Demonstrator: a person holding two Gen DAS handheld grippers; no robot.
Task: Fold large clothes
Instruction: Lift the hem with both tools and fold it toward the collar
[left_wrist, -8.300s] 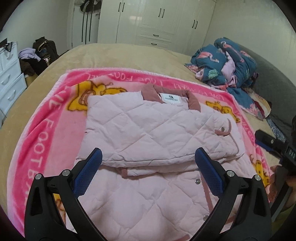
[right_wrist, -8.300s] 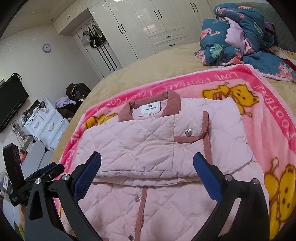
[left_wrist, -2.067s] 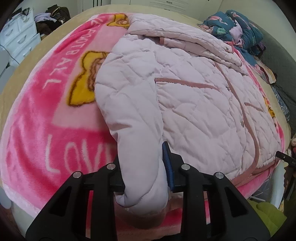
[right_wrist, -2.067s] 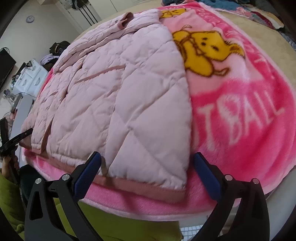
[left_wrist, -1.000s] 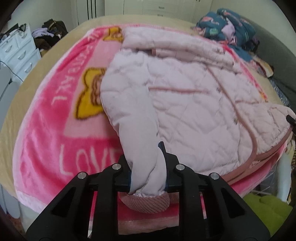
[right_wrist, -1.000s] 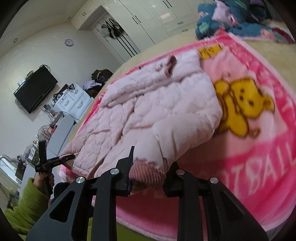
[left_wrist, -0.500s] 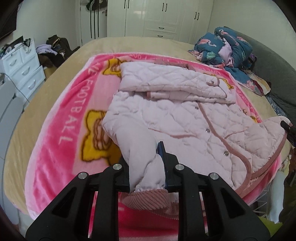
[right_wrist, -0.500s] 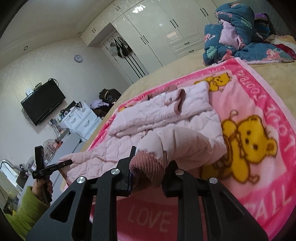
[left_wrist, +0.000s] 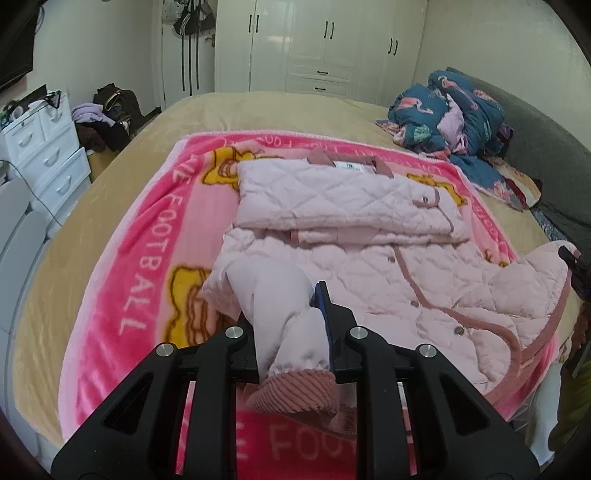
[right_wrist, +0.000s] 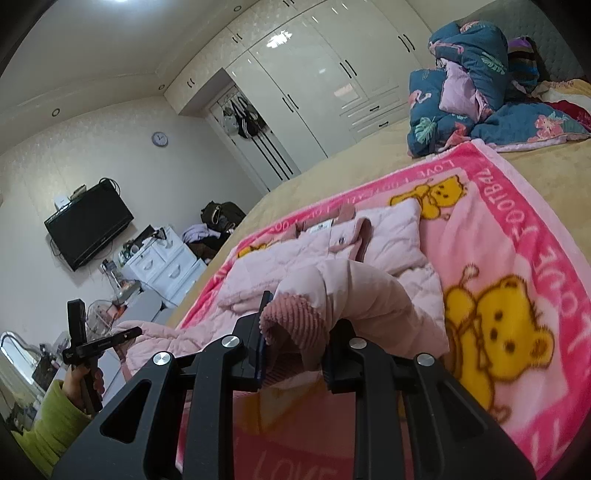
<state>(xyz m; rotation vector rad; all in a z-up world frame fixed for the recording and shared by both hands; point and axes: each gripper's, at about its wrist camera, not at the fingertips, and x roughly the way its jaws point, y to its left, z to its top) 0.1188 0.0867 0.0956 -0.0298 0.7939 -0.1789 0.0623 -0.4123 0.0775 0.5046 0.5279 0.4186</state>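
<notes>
Down at the near edge of the bed, the left gripper (left_wrist: 291, 332) is clamped on one lower corner of the pink quilted jacket (left_wrist: 354, 236), its ribbed hem (left_wrist: 295, 391) bunched just behind the pads. Likewise, the right gripper (right_wrist: 295, 354) is clamped on the other hem corner (right_wrist: 291, 321), lifted clear of the blanket. Beyond them the jacket lies on a pink bear-print blanket (left_wrist: 147, 266), its upper part already folded flat with the collar (left_wrist: 347, 160) farthest away. Off to one side sits a heap of blue floral bedding (right_wrist: 480, 92). White wardrobes (left_wrist: 317, 44) stand behind the bed (left_wrist: 258, 107).
</notes>
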